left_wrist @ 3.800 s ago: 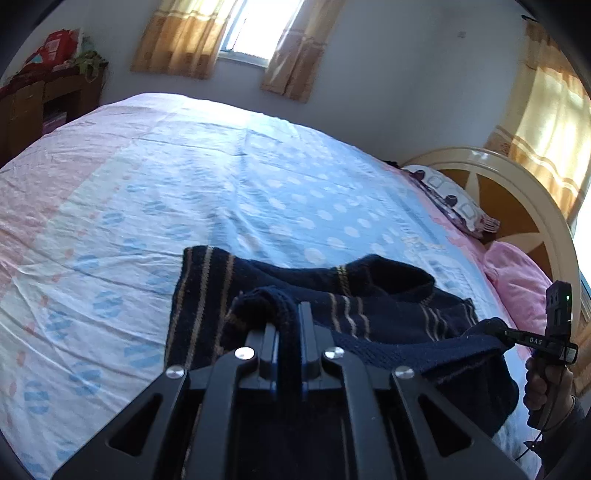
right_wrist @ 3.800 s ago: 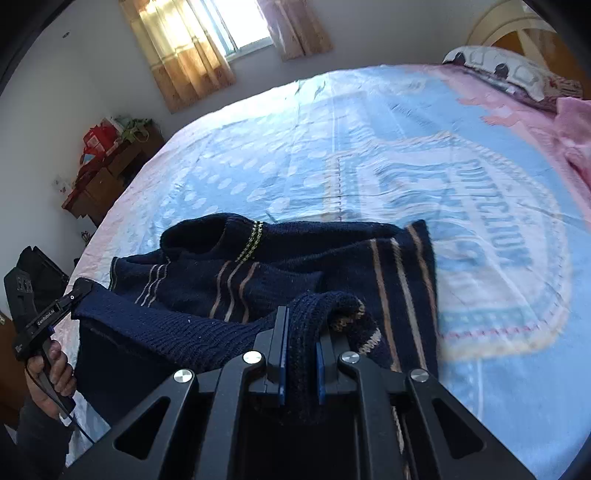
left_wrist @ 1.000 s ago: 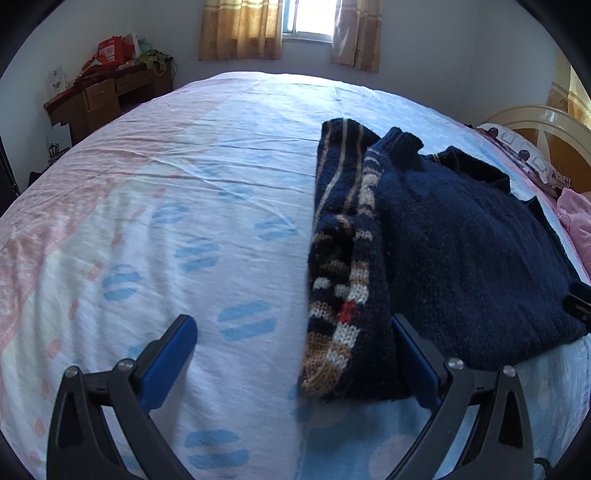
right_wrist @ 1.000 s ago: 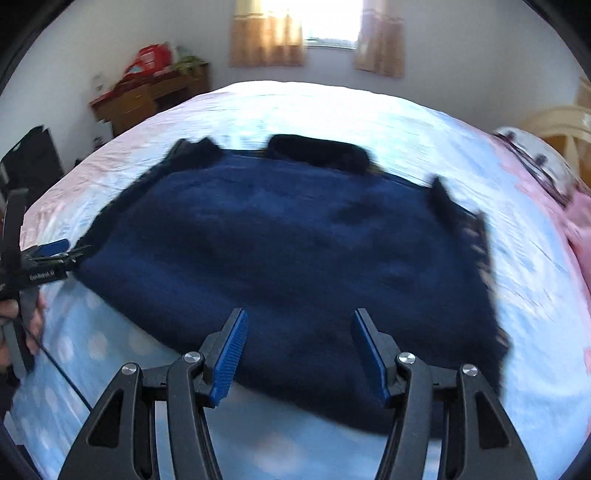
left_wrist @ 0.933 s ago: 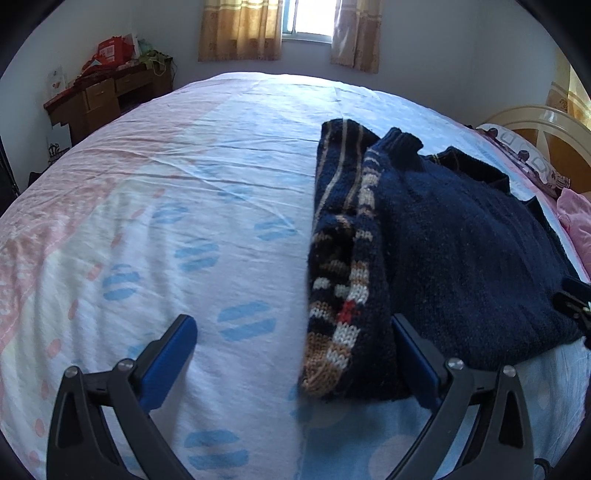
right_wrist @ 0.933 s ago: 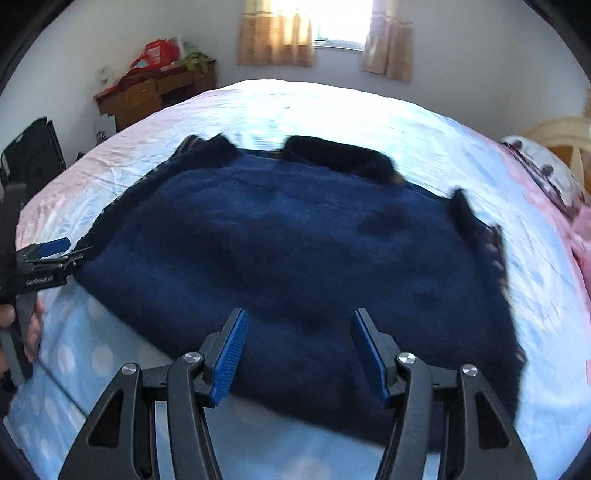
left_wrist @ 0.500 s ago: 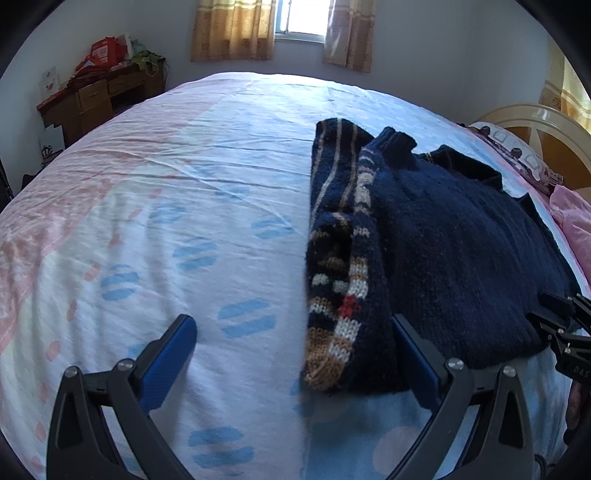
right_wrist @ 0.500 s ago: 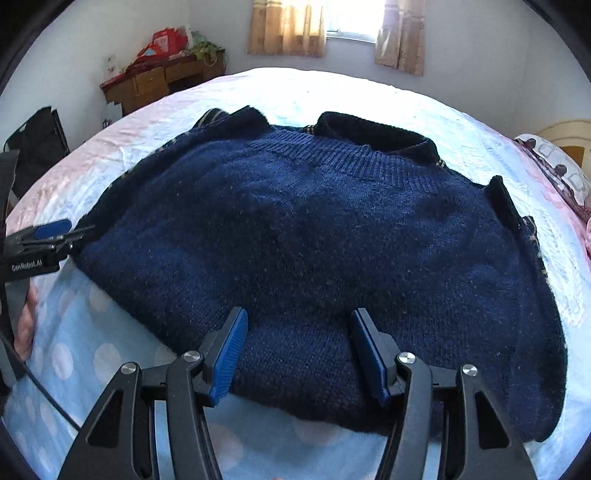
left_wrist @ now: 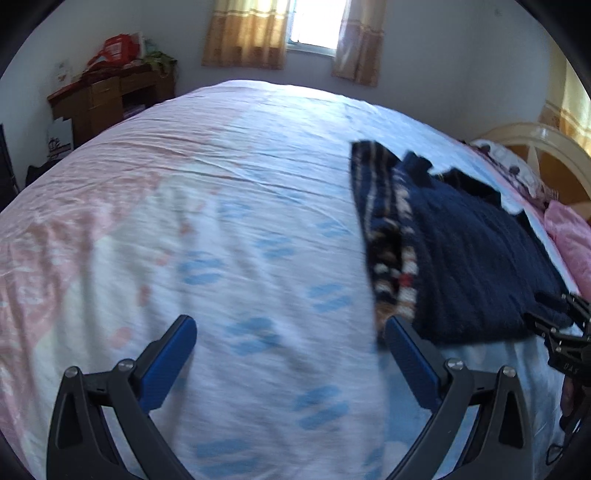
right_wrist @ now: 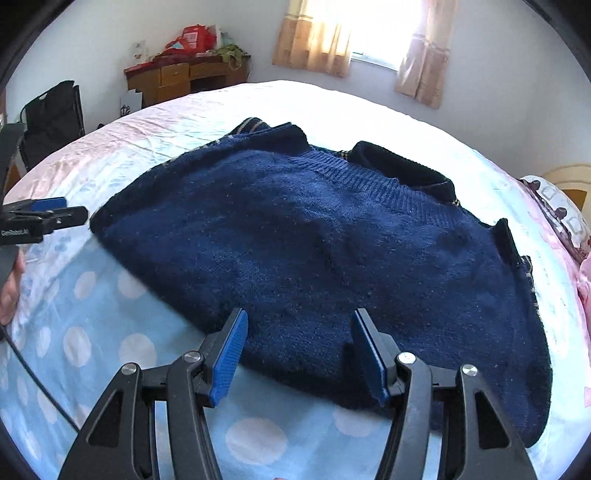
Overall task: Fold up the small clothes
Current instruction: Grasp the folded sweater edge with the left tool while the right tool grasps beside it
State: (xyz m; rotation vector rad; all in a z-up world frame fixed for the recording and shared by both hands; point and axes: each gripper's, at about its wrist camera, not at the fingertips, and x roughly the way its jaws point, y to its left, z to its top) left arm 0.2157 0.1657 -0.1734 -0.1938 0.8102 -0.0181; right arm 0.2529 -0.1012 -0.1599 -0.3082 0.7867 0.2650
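A dark navy knit sweater (right_wrist: 325,236) lies flat on the bed, collar at the far side, striped edges showing at its sides. My right gripper (right_wrist: 299,354) is open and empty, its jaws over the sweater's near hem. In the left wrist view the sweater (left_wrist: 465,254) lies to the right, its striped patterned edge facing me. My left gripper (left_wrist: 288,354) is open and empty over bare bedsheet, its right finger near the sweater's near corner. The left gripper also shows in the right wrist view (right_wrist: 37,219) at the far left. The right gripper shows in the left wrist view (left_wrist: 561,332).
The bed has a pink, white and blue dotted sheet (left_wrist: 207,221). A wooden desk (right_wrist: 184,79) with red bags stands against the far wall. A cream headboard (left_wrist: 535,147) and pink pillows (left_wrist: 572,240) are at the right. A curtained window (right_wrist: 362,33) is behind.
Both grippers let go of the sweater, which now lies flat. In the last half second my left gripper swung left, away from the sweater's striped edge. The right gripper edged closer to the hem.
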